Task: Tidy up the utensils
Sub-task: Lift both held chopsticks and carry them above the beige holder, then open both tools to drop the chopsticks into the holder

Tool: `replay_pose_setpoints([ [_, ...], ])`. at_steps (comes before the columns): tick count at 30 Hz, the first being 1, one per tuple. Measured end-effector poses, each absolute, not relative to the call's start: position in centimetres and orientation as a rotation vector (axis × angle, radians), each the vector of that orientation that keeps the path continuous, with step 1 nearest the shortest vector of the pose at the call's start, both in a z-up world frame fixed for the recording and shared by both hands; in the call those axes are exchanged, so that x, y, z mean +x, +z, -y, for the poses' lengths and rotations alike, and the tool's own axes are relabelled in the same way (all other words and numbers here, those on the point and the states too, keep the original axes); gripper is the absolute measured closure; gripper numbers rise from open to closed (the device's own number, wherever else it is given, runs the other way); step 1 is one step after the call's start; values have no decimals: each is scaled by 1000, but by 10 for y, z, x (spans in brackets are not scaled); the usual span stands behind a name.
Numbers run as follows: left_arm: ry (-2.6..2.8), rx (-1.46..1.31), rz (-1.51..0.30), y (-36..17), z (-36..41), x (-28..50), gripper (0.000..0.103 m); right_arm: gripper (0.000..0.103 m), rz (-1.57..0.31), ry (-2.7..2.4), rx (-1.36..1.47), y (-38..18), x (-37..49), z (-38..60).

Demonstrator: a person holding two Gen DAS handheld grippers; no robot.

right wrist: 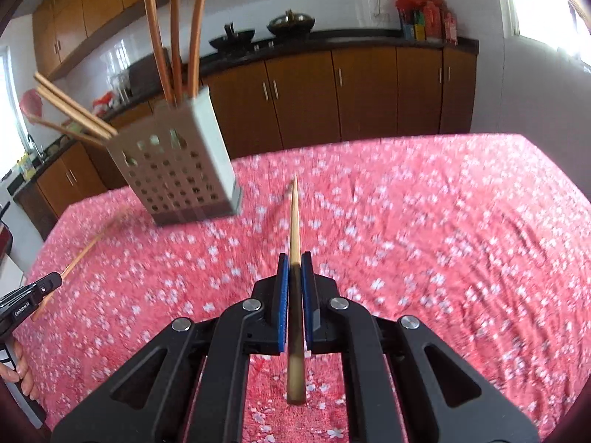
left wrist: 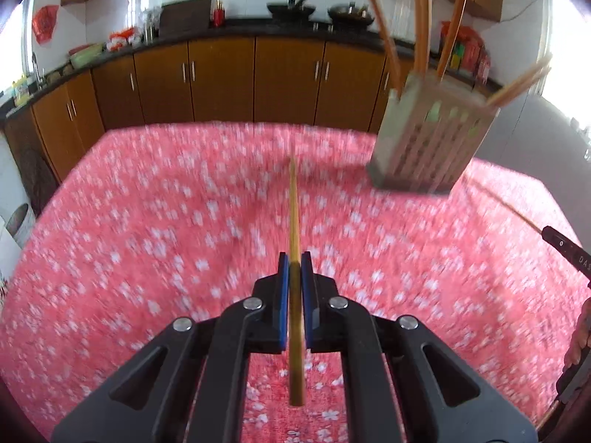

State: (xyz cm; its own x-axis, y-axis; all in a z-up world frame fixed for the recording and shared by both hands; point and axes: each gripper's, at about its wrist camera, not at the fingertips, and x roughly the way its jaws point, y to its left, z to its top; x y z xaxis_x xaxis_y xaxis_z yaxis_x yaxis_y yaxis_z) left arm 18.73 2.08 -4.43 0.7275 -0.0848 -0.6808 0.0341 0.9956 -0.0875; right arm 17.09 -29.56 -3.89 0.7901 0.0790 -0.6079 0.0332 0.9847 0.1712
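Observation:
My left gripper (left wrist: 294,258) is shut on a wooden chopstick (left wrist: 294,217) that points forward above the table. My right gripper (right wrist: 294,258) is shut on another wooden chopstick (right wrist: 294,221), also pointing forward. A grey perforated utensil holder (left wrist: 424,140) stands on the table at the far right in the left wrist view and at the far left in the right wrist view (right wrist: 177,170). It holds several wooden utensils (right wrist: 175,37) and chopsticks (right wrist: 74,110). Each gripper shows at the edge of the other's view: the right one (left wrist: 565,251) and the left one (right wrist: 29,295).
The table carries a pink floral cloth (left wrist: 184,221). Brown kitchen cabinets (left wrist: 221,77) and a dark counter with woks (left wrist: 291,9) run along the far wall. A bright window (right wrist: 546,0) is at the right.

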Motion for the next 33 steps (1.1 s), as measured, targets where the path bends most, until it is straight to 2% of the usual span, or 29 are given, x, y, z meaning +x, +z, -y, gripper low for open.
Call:
replay_pose_setpoints([
  [10,-106,-107,-564,42,-32,181,95,95,-496,29,185,15,159,303],
  [23,-220,-99,-467,100,-17,178,96,96,-374,133,201,75,161,293],
  [33,-317,-139,-271,177,22,182,96,96,-118,228,206,156,158,265],
])
